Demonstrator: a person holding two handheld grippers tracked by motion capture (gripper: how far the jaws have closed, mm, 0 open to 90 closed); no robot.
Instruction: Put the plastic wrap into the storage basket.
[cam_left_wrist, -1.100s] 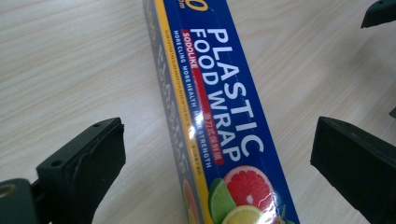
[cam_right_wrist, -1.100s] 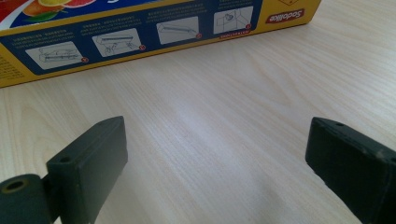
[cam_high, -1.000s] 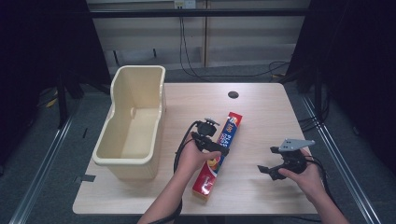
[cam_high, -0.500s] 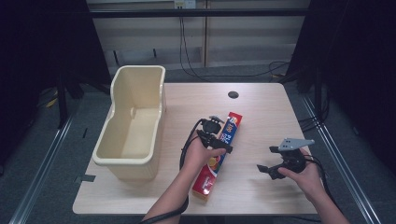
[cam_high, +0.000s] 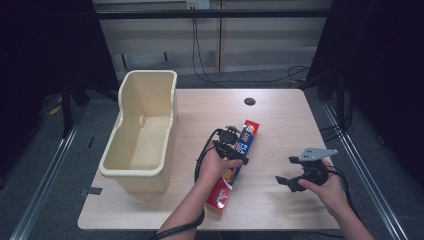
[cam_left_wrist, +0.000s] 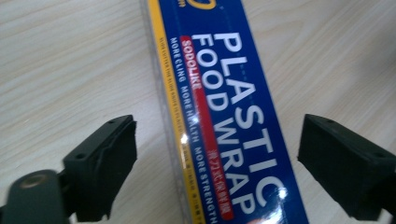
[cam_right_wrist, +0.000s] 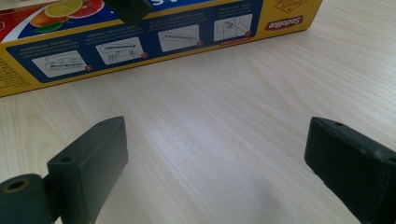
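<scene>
A long blue, yellow and red cardboard box of plastic food wrap (cam_high: 235, 165) is lying flat on the pale wooden table (cam_high: 280, 115), running from near the middle of the table down toward the person's edge, with its far end pointing away and slightly to the right. The left tool (cam_high: 239, 150) is hanging right over the middle of the box, the person's left hand (cam_high: 216, 167) holding it from the box's left side. In the left gripper view, the box (cam_left_wrist: 224, 121) is sitting between the two black jaws, which have just been closing in on it; a strip of bare table is still showing between each pad and the box's sides, so the tool is standing open around the box rather than pressing on it.

The right tool (cam_high: 286, 182) is resting low over bare table to the right of the box, well apart from it, with the right hand (cam_high: 327, 186) gripping it from behind. Its jaws are standing wide open with nothing between them; in the right gripper view the yellow side panel of the box (cam_right_wrist: 154, 37) is lying across the table beyond them.

A cream-coloured plastic tub (cam_high: 142, 135) is standing on the left part of the table, near the box but apart from it. A small dark round hole (cam_high: 249, 101) is sitting in the table's far side.
</scene>
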